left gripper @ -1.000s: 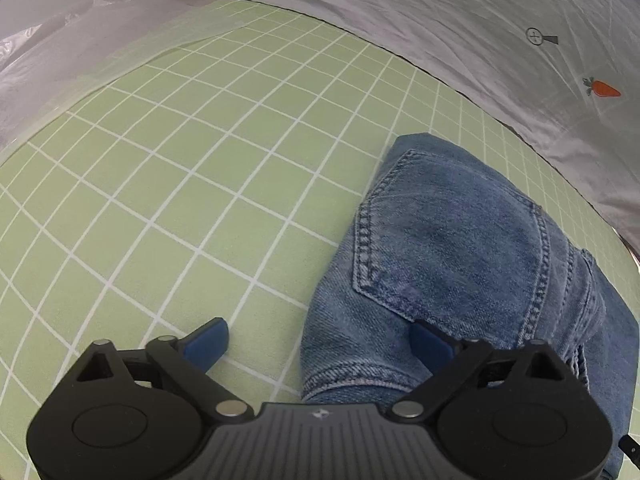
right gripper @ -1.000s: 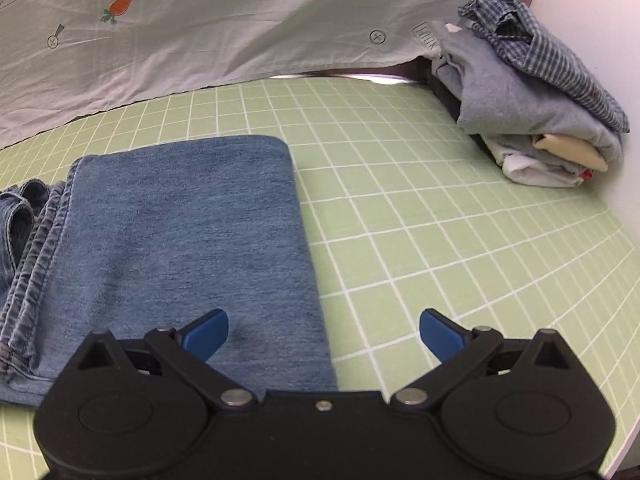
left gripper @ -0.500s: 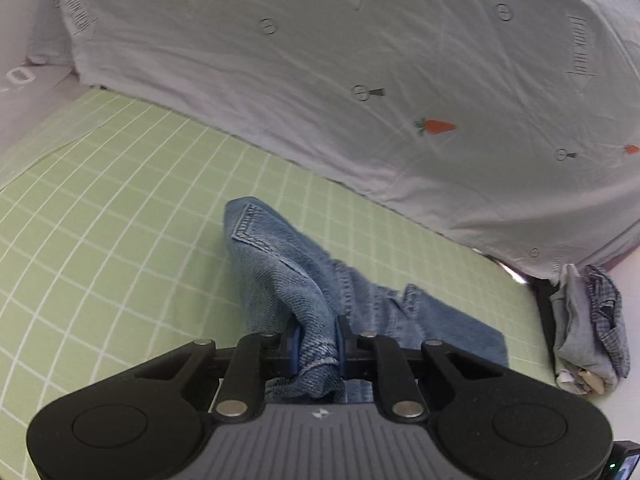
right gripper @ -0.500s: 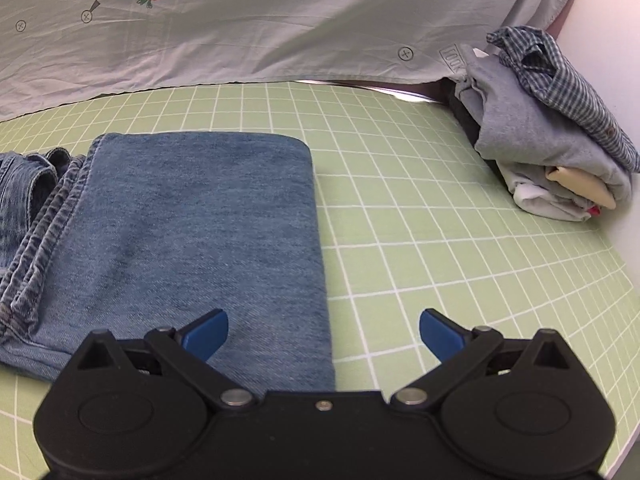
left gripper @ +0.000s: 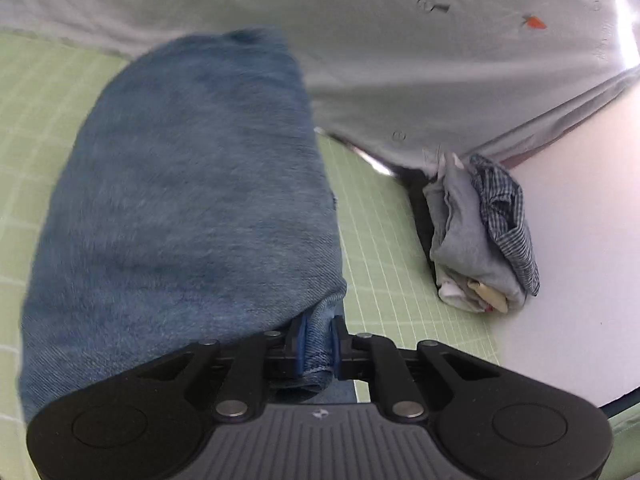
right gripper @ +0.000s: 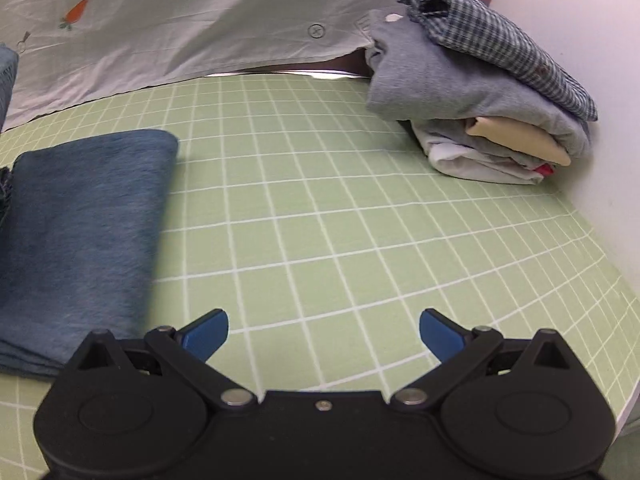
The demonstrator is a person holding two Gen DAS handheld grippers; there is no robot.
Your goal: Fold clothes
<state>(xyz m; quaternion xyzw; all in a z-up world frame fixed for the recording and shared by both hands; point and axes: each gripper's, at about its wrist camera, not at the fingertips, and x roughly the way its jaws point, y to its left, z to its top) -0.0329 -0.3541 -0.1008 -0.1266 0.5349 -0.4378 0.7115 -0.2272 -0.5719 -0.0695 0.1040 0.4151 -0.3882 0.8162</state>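
Left gripper [left gripper: 316, 340] points steeply down over the mat, blue pads pinched tight on a hemmed edge of the jeans [left gripper: 188, 208]. The denim rises from the pads and spreads ahead and to the left of the tool as a broad, motion-blurred fold filling much of the left wrist view.

Right gripper [right gripper: 324, 330] also points down at the mat, jaws spread wide, nothing between the pads; bare mat lies under them. A folded part of the jeans [right gripper: 80, 224] lies flat on the mat just left of this tool, clear of its left pad.

Writing: none legible. The white sheet [right gripper: 180, 12] behind the mat carries small printed carrots [right gripper: 75, 13] and small circled marks; a grey printed patch near its lower edge is too small to read.

Surface: pale green mat [right gripper: 340, 208] with a white grid. Ahead and to the right of the right gripper, a pile of folded clothes [right gripper: 480, 92] sits at the mat's far corner, a blue checked shirt [right gripper: 500, 36] on top, grey, cream and white layers below. A plain white wall [right gripper: 580, 20] stands right of the pile.
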